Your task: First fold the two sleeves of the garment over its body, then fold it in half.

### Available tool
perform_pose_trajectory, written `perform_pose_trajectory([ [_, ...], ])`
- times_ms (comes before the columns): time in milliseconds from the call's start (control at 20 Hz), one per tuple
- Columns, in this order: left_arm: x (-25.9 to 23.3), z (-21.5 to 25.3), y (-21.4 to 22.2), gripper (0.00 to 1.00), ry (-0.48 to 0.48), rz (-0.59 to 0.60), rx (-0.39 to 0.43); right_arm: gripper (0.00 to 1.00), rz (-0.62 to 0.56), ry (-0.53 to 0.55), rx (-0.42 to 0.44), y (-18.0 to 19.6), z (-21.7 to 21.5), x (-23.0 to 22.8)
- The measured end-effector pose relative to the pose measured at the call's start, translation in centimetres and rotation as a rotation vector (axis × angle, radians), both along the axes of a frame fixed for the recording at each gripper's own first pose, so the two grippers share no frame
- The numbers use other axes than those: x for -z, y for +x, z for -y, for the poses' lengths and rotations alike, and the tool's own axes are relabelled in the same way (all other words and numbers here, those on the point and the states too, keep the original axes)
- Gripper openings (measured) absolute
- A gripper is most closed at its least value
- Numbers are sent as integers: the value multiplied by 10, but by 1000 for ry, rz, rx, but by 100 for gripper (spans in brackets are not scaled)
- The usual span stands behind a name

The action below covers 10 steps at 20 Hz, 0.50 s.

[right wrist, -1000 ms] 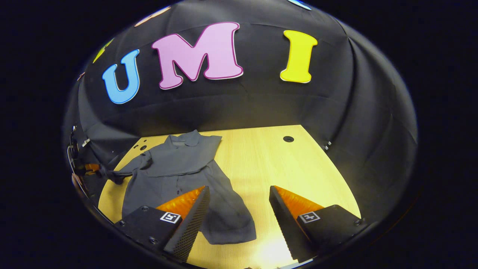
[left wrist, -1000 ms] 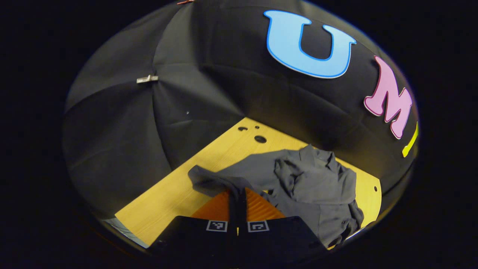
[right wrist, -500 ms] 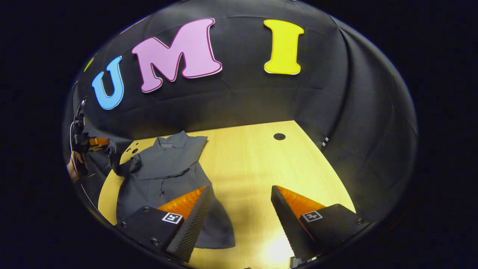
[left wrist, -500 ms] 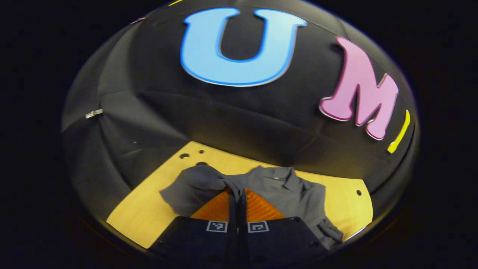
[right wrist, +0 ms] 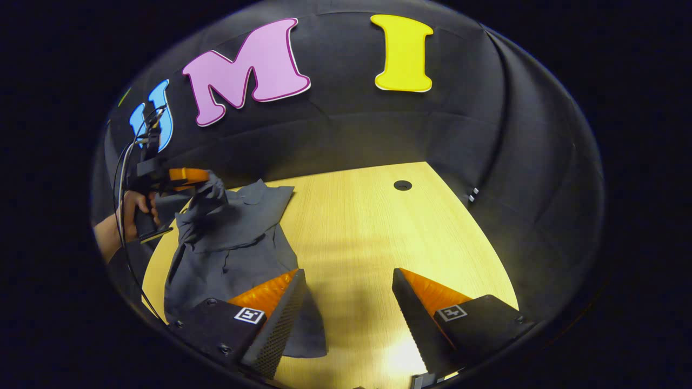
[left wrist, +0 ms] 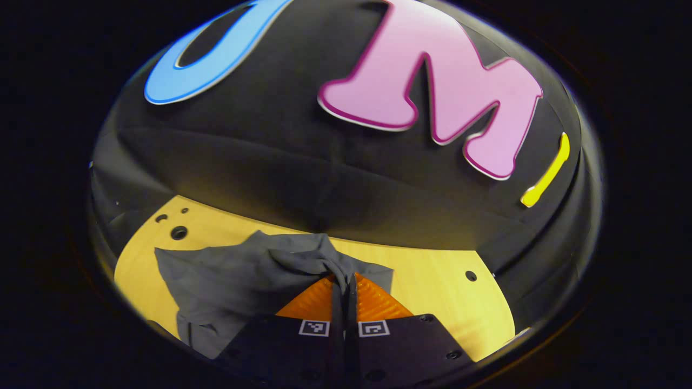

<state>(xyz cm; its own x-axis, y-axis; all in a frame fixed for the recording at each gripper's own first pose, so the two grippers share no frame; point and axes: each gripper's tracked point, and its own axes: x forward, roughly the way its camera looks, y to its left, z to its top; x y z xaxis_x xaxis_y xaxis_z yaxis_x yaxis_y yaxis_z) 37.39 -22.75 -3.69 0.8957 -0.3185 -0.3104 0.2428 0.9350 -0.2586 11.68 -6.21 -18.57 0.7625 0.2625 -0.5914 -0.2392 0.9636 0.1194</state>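
Now my left tongs (left wrist: 344,281), clamped on the sleeve (left wrist: 303,259), have lifted it over the garment (right wrist: 232,243) (first fold underway); right tongs (right wrist: 346,302) gape wide, lower frame.

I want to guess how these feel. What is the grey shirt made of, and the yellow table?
The shirt looks like thin, soft woven cloth, matte: it wrinkles and droops where the left gripper pinches its sleeve. The table looks like smooth pale wood or wood-look board: fine straight grain lines show, with a soft shine.
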Motion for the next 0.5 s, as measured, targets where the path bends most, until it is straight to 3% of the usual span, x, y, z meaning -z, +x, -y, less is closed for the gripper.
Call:
perform_pose_trajectory([
  [200,27,44,14,5,22,-41,29,99,-23,3,-20,1,1,9],
  [300,44,56,22,10,36,-61,21,99,-28,3,-31,3,1,12],
  [450,58,69,28,24,34,-79,22,99,-37,2,-48,6,-1,16],
  [500,57,69,27,36,37,-77,20,99,-38,1,-51,6,0,17],
])
